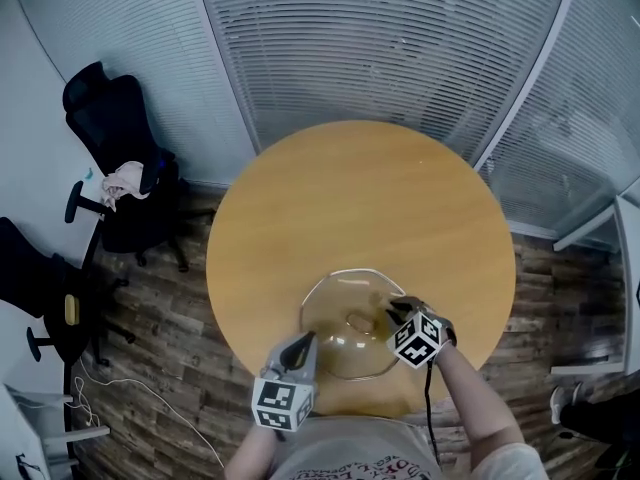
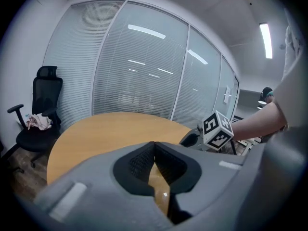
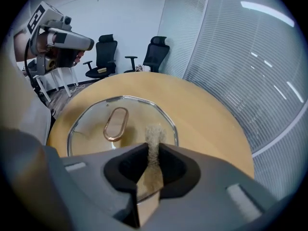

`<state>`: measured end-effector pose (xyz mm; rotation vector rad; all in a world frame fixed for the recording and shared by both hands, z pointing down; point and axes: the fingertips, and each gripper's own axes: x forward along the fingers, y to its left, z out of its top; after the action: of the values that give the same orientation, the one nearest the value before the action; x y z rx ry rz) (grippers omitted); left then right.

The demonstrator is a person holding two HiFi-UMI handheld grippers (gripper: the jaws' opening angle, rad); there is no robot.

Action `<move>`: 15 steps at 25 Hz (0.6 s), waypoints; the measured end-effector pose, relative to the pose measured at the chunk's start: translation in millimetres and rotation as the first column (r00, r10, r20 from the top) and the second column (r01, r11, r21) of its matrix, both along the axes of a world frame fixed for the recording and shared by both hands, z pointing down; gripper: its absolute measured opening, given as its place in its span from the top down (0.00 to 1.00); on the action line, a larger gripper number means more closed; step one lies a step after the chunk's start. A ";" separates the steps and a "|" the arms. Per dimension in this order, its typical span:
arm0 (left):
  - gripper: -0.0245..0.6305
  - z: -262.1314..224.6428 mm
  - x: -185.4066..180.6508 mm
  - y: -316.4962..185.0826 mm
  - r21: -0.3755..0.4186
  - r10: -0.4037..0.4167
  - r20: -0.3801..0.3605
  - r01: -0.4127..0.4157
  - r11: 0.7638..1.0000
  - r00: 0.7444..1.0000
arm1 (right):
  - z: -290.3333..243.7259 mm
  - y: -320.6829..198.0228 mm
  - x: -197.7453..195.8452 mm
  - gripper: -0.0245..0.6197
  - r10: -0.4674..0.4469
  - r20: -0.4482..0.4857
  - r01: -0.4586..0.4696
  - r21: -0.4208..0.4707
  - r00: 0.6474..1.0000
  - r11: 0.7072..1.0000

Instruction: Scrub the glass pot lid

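Round table (image 1: 350,188), smooth light wood. The glass pot lid (image 1: 330,308) lies at the table's near edge, about midway along it. It is clear, domed glass with a many-sided outline. A thin metal rim (image 3: 169,124) runs round it, and a flat oval handle (image 3: 115,123), copper-coloured, sits at its centre.

Right tongs (image 3: 154,148): clenched on a thin scouring pad (image 3: 154,136), tan and coarse-fibred. The pad's free end projects over the lid near the rim. Whether it touches the glass cannot be made out.

Left tongs (image 2: 154,144): tips pressed together with nothing between them, held above the lid's near-left side.

In the right gripper view the tongs' grey body cuts off the lid's near part. In the left gripper view the tongs' body blocks the lid.
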<state>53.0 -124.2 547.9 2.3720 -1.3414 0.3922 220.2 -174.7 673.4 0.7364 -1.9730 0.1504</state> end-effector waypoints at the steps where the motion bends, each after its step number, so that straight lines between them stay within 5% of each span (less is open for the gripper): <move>1: 0.95 1.2 -2.0 -2.7 -0.003 -0.001 0.000 0.001 1.000 1.000 | 0.1 -7.8 -5.4 0.86 -0.030 -0.002 0.030 0.010 1.000 1.000; 8: 0.95 9.6 -17.8 -20.9 -0.025 -0.003 0.002 0.003 1.000 1.000 | 10.7 -48.5 -48.0 0.86 -0.267 -0.073 0.271 0.059 0.961 0.961; 15: 0.95 17.9 -36.2 -35.0 -0.044 -0.008 0.017 0.009 0.999 1.000 | 22.6 -82.5 -53.4 0.86 -0.292 -0.127 0.299 0.038 0.948 0.953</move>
<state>16.7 -159.2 565.8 2.3314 -1.3357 0.4364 166.8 -257.2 695.9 0.4652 -1.9530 -0.1289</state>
